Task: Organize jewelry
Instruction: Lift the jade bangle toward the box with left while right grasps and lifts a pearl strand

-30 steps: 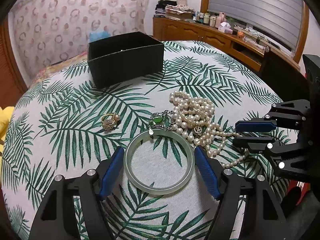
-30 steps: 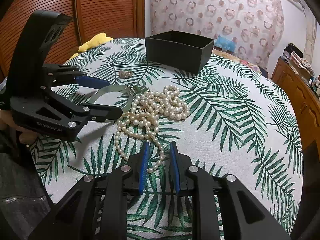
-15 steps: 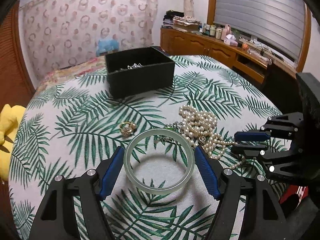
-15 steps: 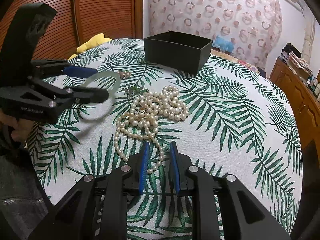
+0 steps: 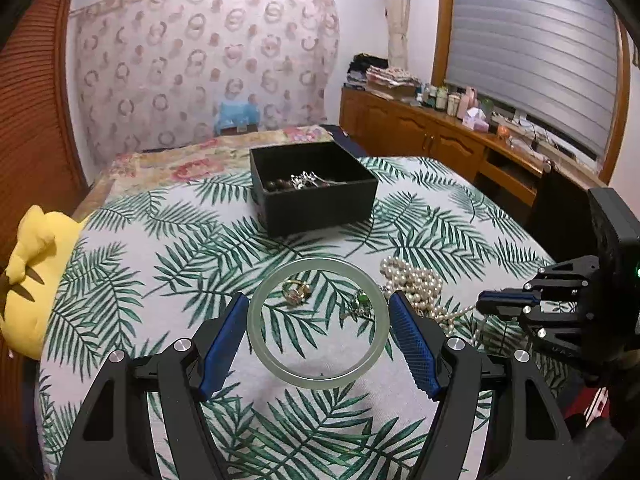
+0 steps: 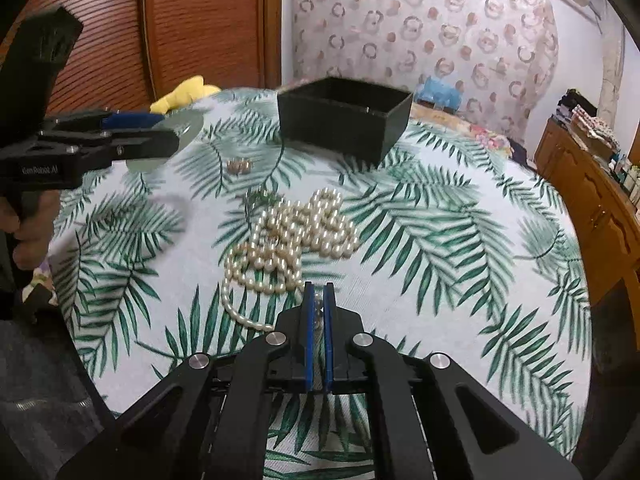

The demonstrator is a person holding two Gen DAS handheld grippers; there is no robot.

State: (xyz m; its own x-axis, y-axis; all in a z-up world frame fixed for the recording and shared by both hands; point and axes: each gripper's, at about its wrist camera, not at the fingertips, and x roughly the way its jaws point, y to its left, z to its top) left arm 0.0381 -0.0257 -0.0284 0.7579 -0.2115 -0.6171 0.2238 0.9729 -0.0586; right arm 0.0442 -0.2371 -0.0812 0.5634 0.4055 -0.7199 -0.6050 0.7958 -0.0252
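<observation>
The left gripper [image 5: 318, 322] now carries the jade bangle [image 5: 318, 322] lifted clear of the tablecloth [image 5: 160, 264], black box [image 5: 314, 196] ahead. The right gripper [image 6: 318, 312] has closed on the pearl necklace [image 6: 288, 240] strand; both are ready for boxing.

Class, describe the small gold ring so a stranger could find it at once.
Start at the black box on the palm-leaf cloth. Nearer the camera, left of the pearl necklace, lies the gold ring. It is the only gold piece, smaller than the pale green bangle.
</observation>
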